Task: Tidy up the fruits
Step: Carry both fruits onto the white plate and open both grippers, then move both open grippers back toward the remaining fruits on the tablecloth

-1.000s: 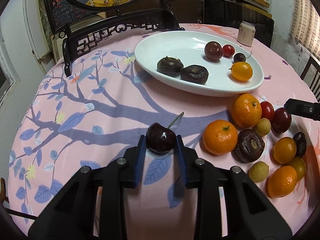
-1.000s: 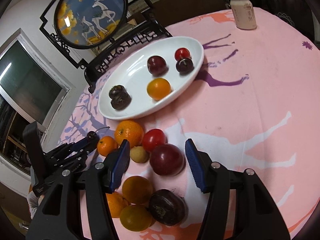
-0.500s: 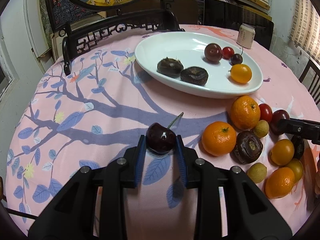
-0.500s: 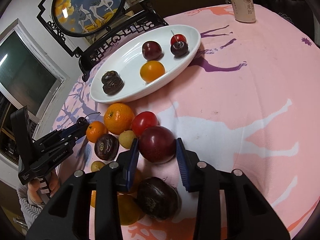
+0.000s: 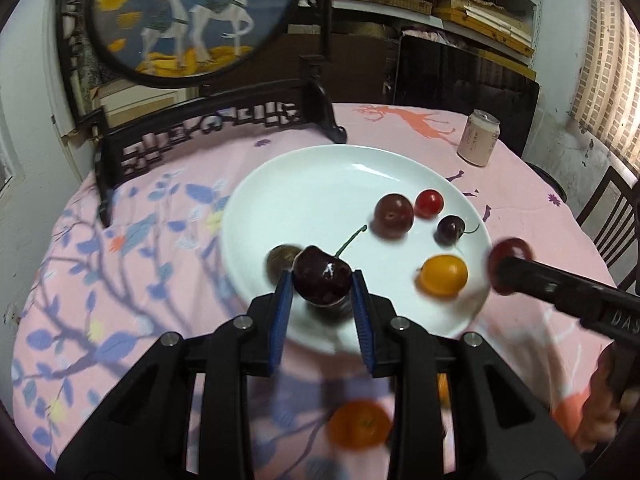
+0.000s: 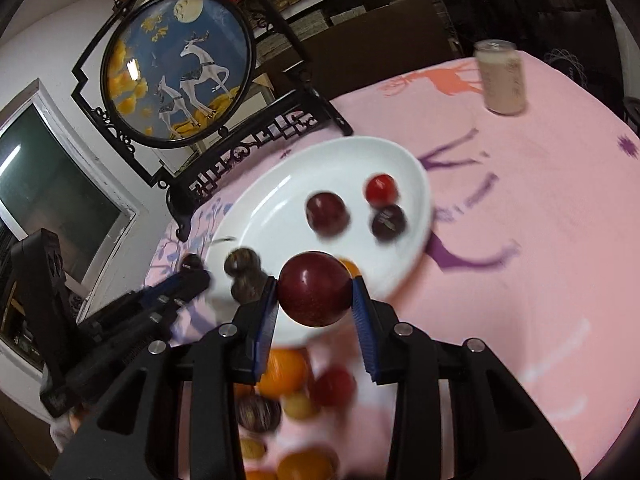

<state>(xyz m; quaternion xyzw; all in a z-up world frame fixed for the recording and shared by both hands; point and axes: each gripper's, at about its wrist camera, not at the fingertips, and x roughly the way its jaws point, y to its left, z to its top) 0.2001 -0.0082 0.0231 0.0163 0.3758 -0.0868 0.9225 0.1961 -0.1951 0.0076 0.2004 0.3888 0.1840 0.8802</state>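
My left gripper [image 5: 321,292] is shut on a dark cherry [image 5: 322,276] with a long stem, held above the near edge of the white oval plate [image 5: 320,172]. My right gripper [image 6: 315,298] is shut on a dark red plum [image 6: 315,289], held above the plate's near rim [image 6: 416,256]; it shows at the plate's right edge in the left wrist view [image 5: 509,270]. On the plate lie a plum [image 5: 393,216], a red tomato [image 5: 429,203], a cherry [image 5: 450,230], an orange-yellow fruit [image 5: 444,275] and dark brown fruits [image 6: 240,264].
Loose oranges [image 6: 282,372], a red fruit [image 6: 334,386] and other small fruits lie on the pink tablecloth below my grippers. A drink can [image 5: 478,138] stands at the far right. A framed round deer screen [image 5: 176,24] on a black stand sits behind the plate.
Both grippers have lifted off the table and moved to the plate. The right gripper closed on the plum and carries it; the left still holds the cherry.
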